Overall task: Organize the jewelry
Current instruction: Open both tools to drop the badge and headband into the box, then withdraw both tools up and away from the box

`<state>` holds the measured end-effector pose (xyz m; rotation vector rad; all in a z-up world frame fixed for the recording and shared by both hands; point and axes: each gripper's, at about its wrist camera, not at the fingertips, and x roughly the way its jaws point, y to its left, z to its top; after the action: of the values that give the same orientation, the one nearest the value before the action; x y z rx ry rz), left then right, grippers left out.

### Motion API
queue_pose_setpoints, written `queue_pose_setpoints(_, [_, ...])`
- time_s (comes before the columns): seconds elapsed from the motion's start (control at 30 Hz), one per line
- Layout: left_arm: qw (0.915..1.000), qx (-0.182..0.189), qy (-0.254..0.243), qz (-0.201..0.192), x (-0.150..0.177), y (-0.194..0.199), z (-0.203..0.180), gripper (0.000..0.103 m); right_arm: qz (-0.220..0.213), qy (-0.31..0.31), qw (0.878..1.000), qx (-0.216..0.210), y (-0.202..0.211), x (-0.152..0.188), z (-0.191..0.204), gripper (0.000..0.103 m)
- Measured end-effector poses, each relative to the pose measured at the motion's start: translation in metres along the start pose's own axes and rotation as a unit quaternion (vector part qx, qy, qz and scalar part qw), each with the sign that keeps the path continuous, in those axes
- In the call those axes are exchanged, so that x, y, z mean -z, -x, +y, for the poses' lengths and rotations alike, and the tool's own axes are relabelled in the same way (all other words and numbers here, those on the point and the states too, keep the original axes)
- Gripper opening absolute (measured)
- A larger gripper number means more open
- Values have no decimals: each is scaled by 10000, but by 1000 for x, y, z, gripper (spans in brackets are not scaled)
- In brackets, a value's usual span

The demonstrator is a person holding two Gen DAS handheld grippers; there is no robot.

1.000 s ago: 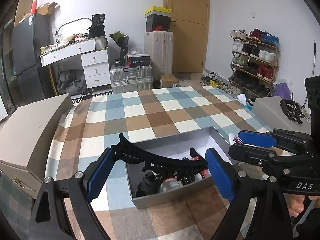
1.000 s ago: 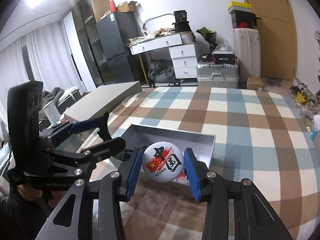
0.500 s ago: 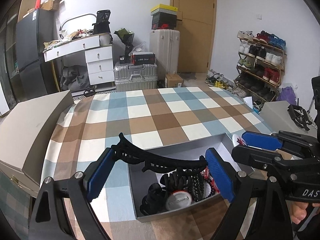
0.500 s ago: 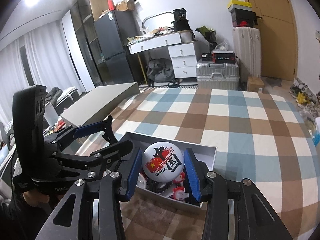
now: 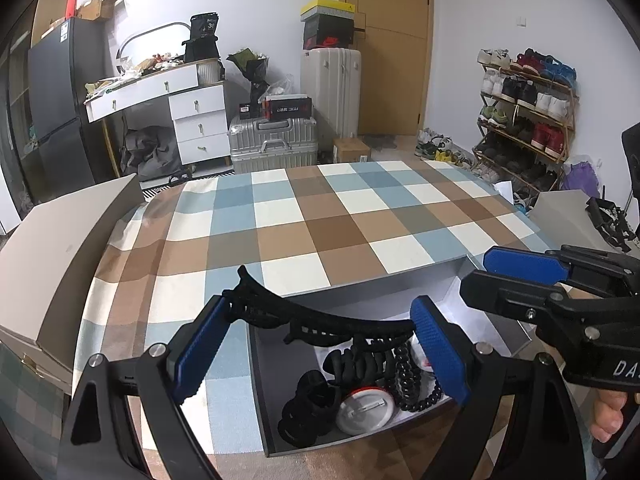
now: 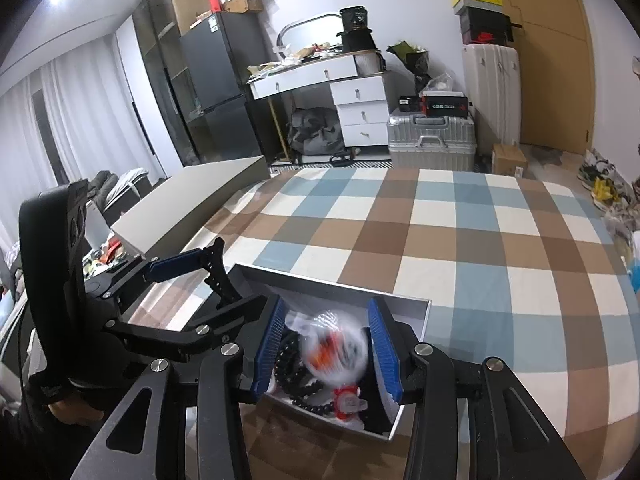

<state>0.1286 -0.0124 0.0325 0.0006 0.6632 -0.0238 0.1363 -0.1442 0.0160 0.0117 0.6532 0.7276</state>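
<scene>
My left gripper (image 5: pixel 319 312) is shut on a long black hair claw clip (image 5: pixel 340 326), held lengthwise between its blue pads above the near left part of an open grey box (image 5: pixel 380 292). Inside the box lie black hair ties (image 5: pixel 308 404), a black bead string (image 5: pixel 404 376) and a round badge face down (image 5: pixel 362 410). My right gripper (image 6: pixel 328 320) hovers over the same box (image 6: pixel 416 320). A white and red badge (image 6: pixel 334 350) shows as a blur low between its pads, with a gap to the left pad. The left gripper (image 6: pixel 228 280) with the clip sits just to its left.
A checked cloth (image 5: pixel 320 220) covers the table. A large beige box (image 5: pixel 60 248) lies along the table's left edge and a grey one (image 5: pixel 560 208) at the right. A person's fingers (image 5: pixel 608 420) hold the right gripper's handle. Furniture and suitcases stand beyond the table.
Both grippers have come closer over the box. The badge was sharp and pinched between the right pads; now it is blurred, lower and narrower than the gap. The clip stays in the left grip.
</scene>
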Motion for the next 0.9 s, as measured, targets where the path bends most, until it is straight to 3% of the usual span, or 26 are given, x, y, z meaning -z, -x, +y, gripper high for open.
queue_pose_setpoints(0.5, [10000, -42, -25, 27, 4, -3, -1, 89, 7, -22, 10000, 41, -2, 3, -2, 43])
queue_pose_setpoints(0.77, [9998, -6, -121, 183, 5, -2, -6, 89, -153, -122, 9997, 149, 11, 3, -8, 64])
queue_pose_setpoints(0.83, [9997, -26, -191, 160, 6, 2, -9, 90, -176, -157, 9996, 162, 14, 4, -10, 65])
queue_pose_setpoints(0.9, [9995, -70, -269, 135, 7, 6, -11, 96, -180, -198, 9995, 157, 17, 6, -11, 69])
